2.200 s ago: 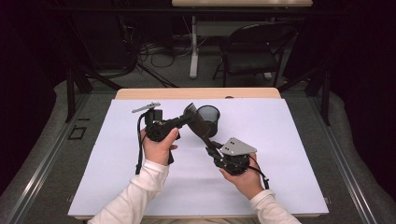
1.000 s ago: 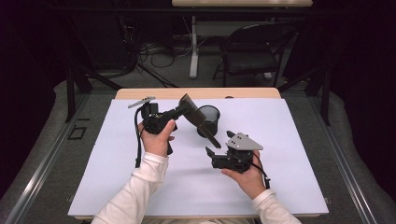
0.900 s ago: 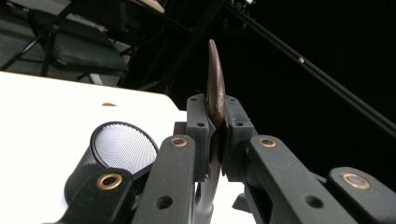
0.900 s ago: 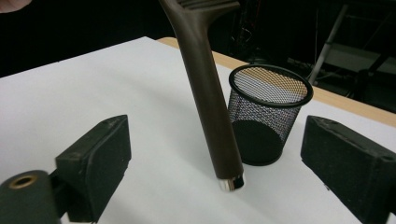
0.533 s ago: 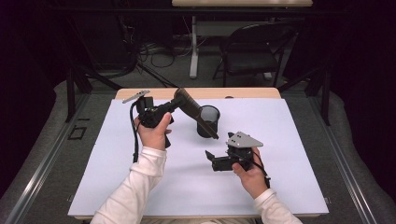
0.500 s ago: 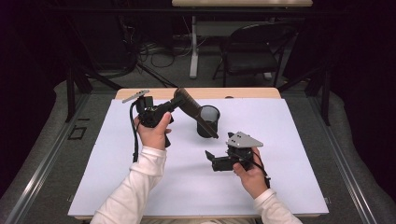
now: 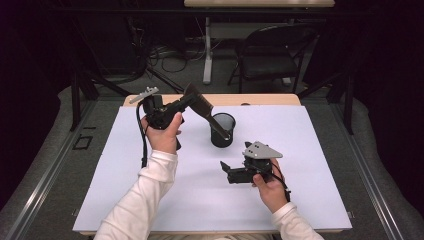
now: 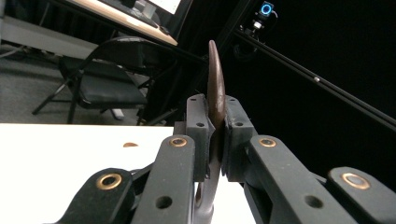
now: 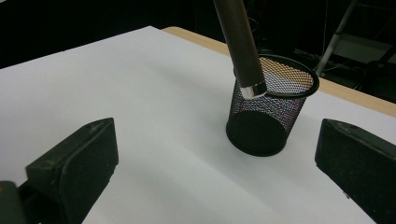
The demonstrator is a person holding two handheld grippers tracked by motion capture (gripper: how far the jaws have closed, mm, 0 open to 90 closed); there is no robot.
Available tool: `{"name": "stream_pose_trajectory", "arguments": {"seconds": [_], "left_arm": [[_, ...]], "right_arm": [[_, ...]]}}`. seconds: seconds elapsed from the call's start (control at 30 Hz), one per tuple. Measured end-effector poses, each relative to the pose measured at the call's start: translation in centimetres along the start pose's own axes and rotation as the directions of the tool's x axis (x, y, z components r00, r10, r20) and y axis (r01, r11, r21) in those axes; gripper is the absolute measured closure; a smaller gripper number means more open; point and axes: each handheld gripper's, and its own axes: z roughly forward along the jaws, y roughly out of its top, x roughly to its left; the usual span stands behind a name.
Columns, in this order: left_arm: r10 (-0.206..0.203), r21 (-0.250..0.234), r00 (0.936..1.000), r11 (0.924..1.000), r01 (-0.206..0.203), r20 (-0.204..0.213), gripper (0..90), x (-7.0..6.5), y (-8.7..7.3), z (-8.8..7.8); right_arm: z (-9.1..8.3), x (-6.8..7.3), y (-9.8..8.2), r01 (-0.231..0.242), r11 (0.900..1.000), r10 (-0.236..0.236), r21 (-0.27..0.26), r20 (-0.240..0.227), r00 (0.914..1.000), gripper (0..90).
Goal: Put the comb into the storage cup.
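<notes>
L tongs clenched on the flat head end of a brown spatula, whose handle slants down from them w/ its tip at the rim of the black mesh cup on the counter. R tongs released & empty, jaws just opened wide, parked nearer the person than the cup, aimed at it. To seat it well: swing the handle more upright so the tip clears the rim, lower it inside w/o tipping the light cup, R tongs ready to steady the wall
</notes>
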Motion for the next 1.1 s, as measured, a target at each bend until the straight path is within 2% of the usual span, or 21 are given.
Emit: {"name": "stream_pose_trajectory", "arguments": {"seconds": [0.2, 0.37, 0.57, 0.7, 0.87, 1.1], "left_arm": [[0.013, -0.009, 0.9997, 0.9999, -0.013, -0.019, 84.2, -0.1, 0.4, 0.4], [-0.004, -0.009, 0.9997, 0.9999, 0.004, -0.024, 84.3, 0.0, 0.8, 1.0], [0.006, -0.022, 0.9992, 0.9997, -0.007, -0.04, 84.3, 0.3, 1.0, 1.4], [0.011, -0.024, 0.9984, 0.9996, -0.012, -0.055, 84.3, 0.6, 1.0, 1.8], [-0.002, -0.028, 0.9976, 0.9996, 0.0, -0.069, 84.3, 0.9, 1.0, 2.1], [0.008, -0.034, 0.9963, 0.9994, -0.011, -0.086, 84.3, 1.3, 0.9, 2.4]], "right_arm": [[-0.1, 0.0, 0.0, -0.007, 1.0, 0.007, 0.0, -0.002, 1.0, 0.0], [-0.3, -0.1, -0.1, -0.006, 1.0, 0.006, 0.002, 0.008, 1.0, 0.0], [-0.3, -0.2, -0.1, -0.007, 1.0, 0.007, 0.001, 0.012, 0.9999, 0.0], [-0.1, -0.2, -0.1, -0.007, 1.0, 0.007, 0.003, 0.012, 0.9999, 0.0], [-0.2, -0.2, -0.1, -0.005, 1.0, 0.005, 0.003, 0.016, 0.9999, 0.0], [-0.2, -0.2, -0.1, 0.001, 1.0, -0.001, 0.004, 0.012, 0.9999, 0.0]]}}
